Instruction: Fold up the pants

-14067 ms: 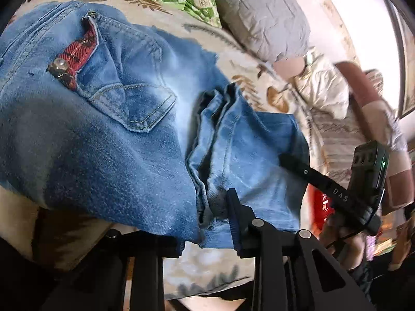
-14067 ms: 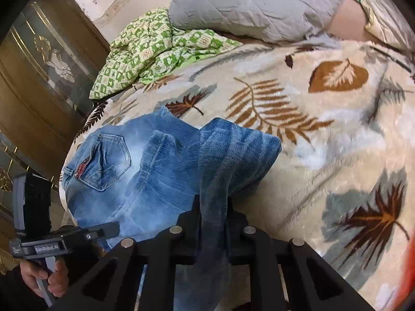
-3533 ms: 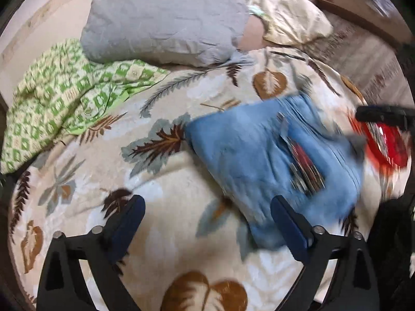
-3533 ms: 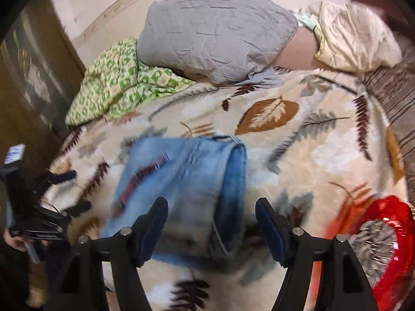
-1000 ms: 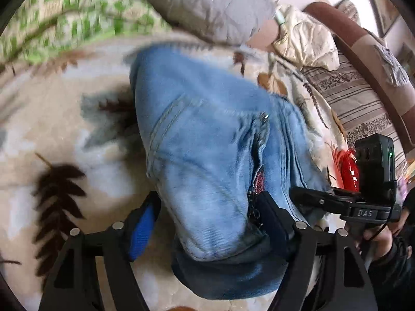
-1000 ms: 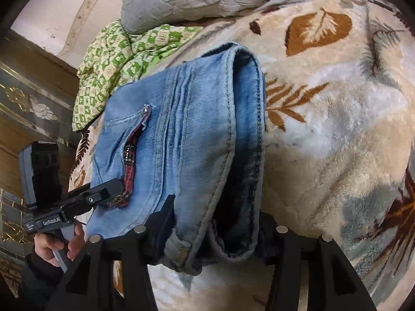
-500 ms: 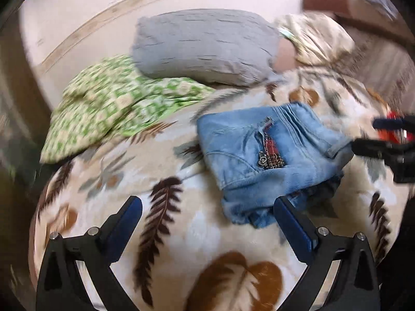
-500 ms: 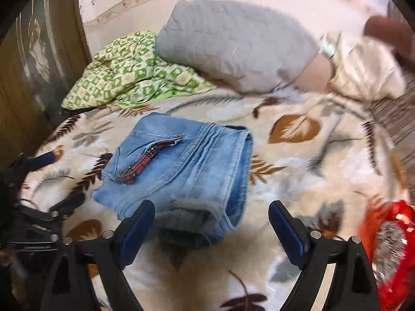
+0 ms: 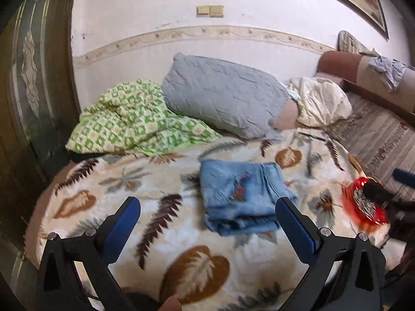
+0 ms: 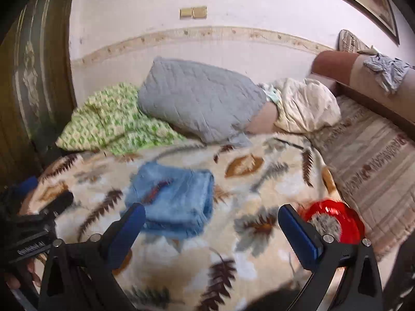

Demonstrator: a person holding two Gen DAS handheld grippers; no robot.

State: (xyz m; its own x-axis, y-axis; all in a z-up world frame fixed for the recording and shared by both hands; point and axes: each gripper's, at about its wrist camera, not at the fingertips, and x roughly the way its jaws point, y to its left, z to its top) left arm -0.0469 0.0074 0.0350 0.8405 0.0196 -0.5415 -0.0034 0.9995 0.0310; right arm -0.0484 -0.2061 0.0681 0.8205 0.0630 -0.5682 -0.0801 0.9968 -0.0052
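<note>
The blue jeans [image 9: 241,194] lie folded into a compact stack on the leaf-patterned blanket [image 9: 166,235], a red plaid trim showing on top. My left gripper [image 9: 207,203] hovers open above and in front of them, nothing between its blue pads. In the right wrist view the jeans [image 10: 173,197] sit ahead and to the left of my right gripper [image 10: 211,208]. Its jaws are opening, with nothing between them. The left gripper's body [image 10: 31,235] shows at the far left, held by a hand.
A grey pillow [image 9: 223,98], a green checked cover [image 9: 129,127] and a cream pillow [image 9: 319,101] lie at the back by the wall. A red bowl [image 9: 363,204] sits on the blanket's right. A striped sofa [image 10: 371,165] is right, a dark wooden door [image 9: 31,90] left.
Both grippers let go of the folded jeans, spread wide and drew back and upward. The jeans now lie free on the blanket, smaller in both views.
</note>
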